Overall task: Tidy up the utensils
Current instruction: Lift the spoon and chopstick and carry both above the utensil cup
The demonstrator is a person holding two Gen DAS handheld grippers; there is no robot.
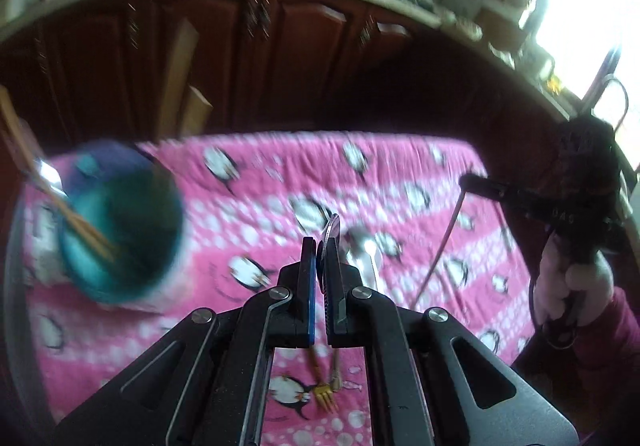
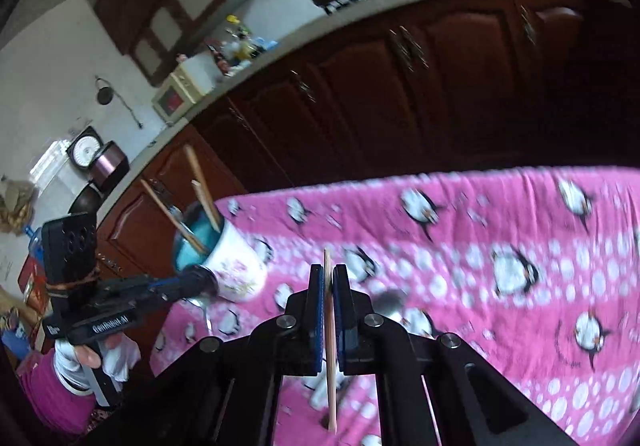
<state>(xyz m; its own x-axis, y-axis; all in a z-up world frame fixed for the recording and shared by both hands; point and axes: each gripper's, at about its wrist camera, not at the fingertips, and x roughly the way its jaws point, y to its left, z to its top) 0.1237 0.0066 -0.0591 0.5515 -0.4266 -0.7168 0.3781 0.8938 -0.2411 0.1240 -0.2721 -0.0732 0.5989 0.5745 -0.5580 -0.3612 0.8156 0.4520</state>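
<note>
A white mug with a blue inside (image 1: 120, 221) stands at the left of the pink penguin cloth, with wooden utensils (image 1: 24, 149) in it; it also shows in the right wrist view (image 2: 224, 258). My left gripper (image 1: 320, 258) is shut on a metal spoon (image 1: 330, 232), held on edge above the cloth, right of the mug. My right gripper (image 2: 328, 286) is shut on a thin wooden stick (image 2: 330, 358) that runs between the pads. A yellow fork (image 1: 325, 396) lies on the cloth below the left gripper. Another metal spoon (image 1: 362, 250) lies just beyond.
The pink cloth (image 2: 500, 246) covers the table. Dark wooden cabinets (image 2: 400, 93) and a cluttered counter run behind the table. The left gripper (image 2: 132, 294) and hand show at the left of the right wrist view, close beside the mug.
</note>
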